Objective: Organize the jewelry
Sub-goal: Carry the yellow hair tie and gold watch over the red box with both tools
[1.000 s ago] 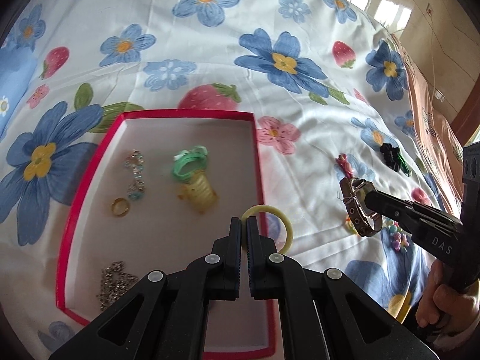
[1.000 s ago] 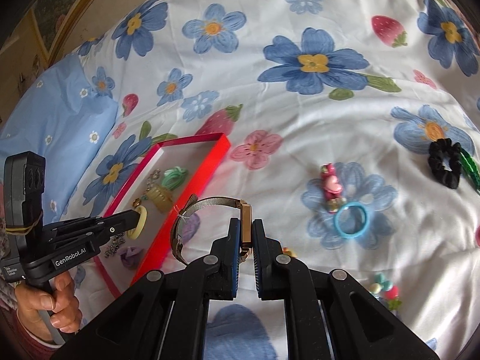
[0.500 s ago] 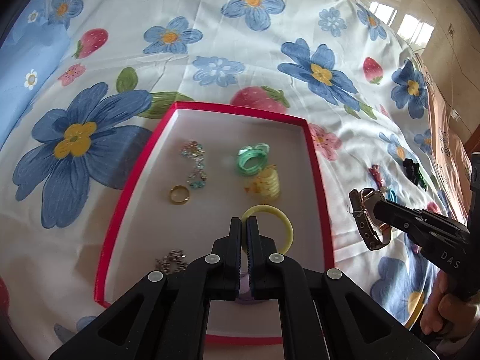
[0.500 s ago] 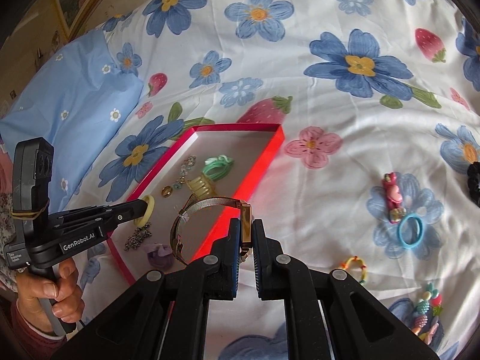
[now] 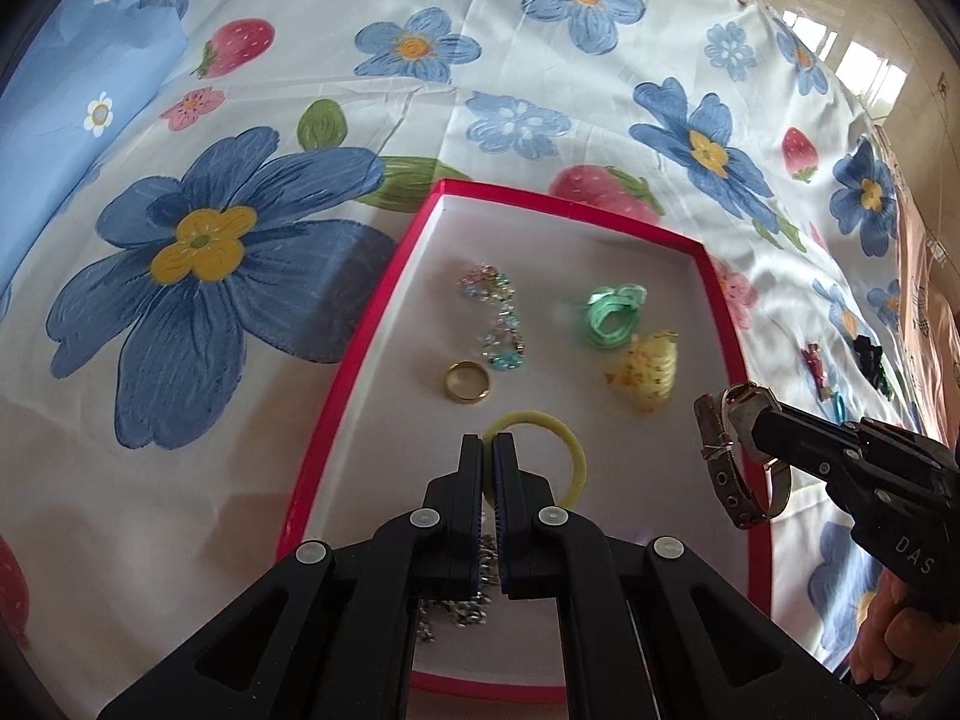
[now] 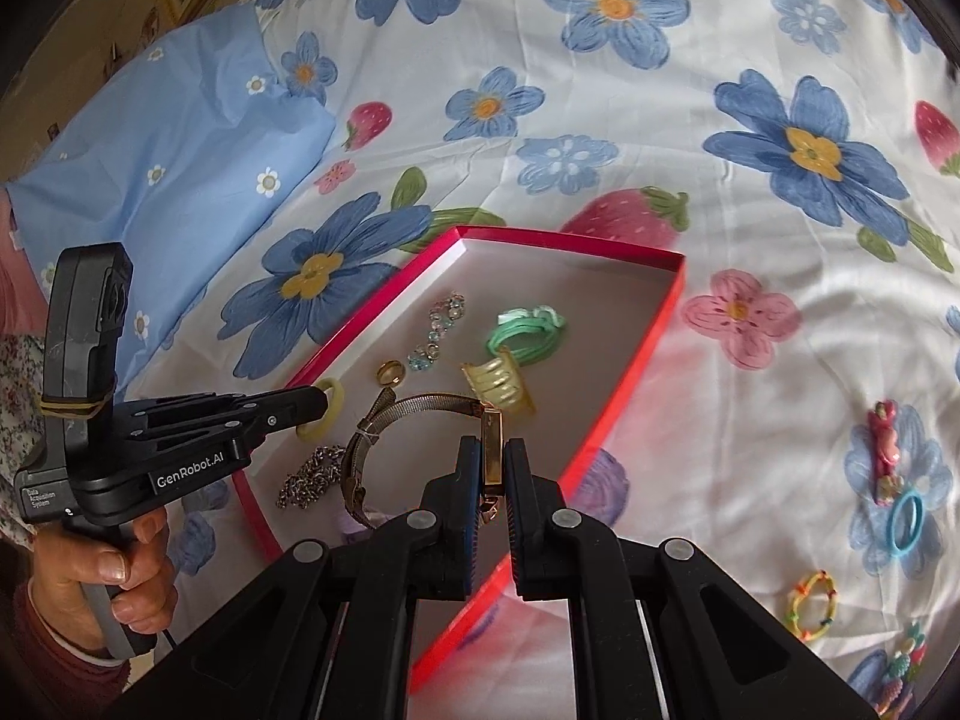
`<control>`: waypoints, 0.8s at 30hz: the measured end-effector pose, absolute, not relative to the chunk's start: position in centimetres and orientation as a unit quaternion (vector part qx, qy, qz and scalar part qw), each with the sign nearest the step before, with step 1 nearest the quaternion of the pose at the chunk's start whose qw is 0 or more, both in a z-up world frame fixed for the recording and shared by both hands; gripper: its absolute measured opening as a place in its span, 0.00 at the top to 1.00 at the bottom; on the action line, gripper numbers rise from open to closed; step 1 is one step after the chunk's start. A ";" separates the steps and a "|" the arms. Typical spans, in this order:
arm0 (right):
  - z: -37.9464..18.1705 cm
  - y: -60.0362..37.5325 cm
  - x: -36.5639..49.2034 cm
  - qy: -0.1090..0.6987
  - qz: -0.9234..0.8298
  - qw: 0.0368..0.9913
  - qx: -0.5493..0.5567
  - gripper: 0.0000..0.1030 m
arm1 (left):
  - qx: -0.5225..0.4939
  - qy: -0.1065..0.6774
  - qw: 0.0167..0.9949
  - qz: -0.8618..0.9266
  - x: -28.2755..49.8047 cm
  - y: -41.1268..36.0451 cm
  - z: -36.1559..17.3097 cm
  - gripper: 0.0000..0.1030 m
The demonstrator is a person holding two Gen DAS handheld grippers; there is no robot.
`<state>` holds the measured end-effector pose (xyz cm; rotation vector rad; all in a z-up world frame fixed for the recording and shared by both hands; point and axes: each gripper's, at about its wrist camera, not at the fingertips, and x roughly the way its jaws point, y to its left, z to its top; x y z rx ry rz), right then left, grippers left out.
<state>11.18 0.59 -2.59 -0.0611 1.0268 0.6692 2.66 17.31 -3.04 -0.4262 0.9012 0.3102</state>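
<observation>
A red-rimmed shallow box lies on the flowered bedsheet. Inside it are a gold ring, a blue beaded piece, a green bracelet, a yellow hair claw and a silver chain. My left gripper is shut on a yellow hair ring, held over the box. My right gripper is shut on a gold mesh-band watch, held over the box's near right side; the watch and the right gripper also show in the left wrist view.
Loose pieces lie on the sheet right of the box: a pink clip, a blue hair ring, a beaded bracelet, a black scrunchie. A blue pillow lies at far left. A hand holds the left gripper's handle.
Both grippers have moved left over the sheet: the yellow hair ring now hangs inside the box's rim and the watch has come over the box's right edge. Both grips are unchanged.
</observation>
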 end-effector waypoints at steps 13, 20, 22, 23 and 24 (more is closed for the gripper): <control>-5.5 3.5 12.1 0.509 0.314 0.798 -0.075 0.93 | -0.199 0.451 0.854 0.165 4.8 19.1 -5.4 0.97; -6.3 3.9 12.3 0.517 0.313 0.792 -0.088 0.93 | -0.191 0.467 0.847 0.167 5.7 19.1 -6.6 0.97; -6.3 4.0 12.3 0.516 0.314 0.791 -0.094 0.93 | -0.191 0.470 0.845 0.168 5.7 19.1 -6.8 0.97; -6.4 4.2 12.3 0.517 0.314 0.790 -0.098 0.93 | -0.192 0.469 0.845 0.168 5.8 19.2 -6.9 0.97; -6.4 4.3 12.4 0.517 0.315 0.789 -0.102 0.93 | -0.193 0.469 0.845 0.169 5.7 19.2 -6.9 0.97</control>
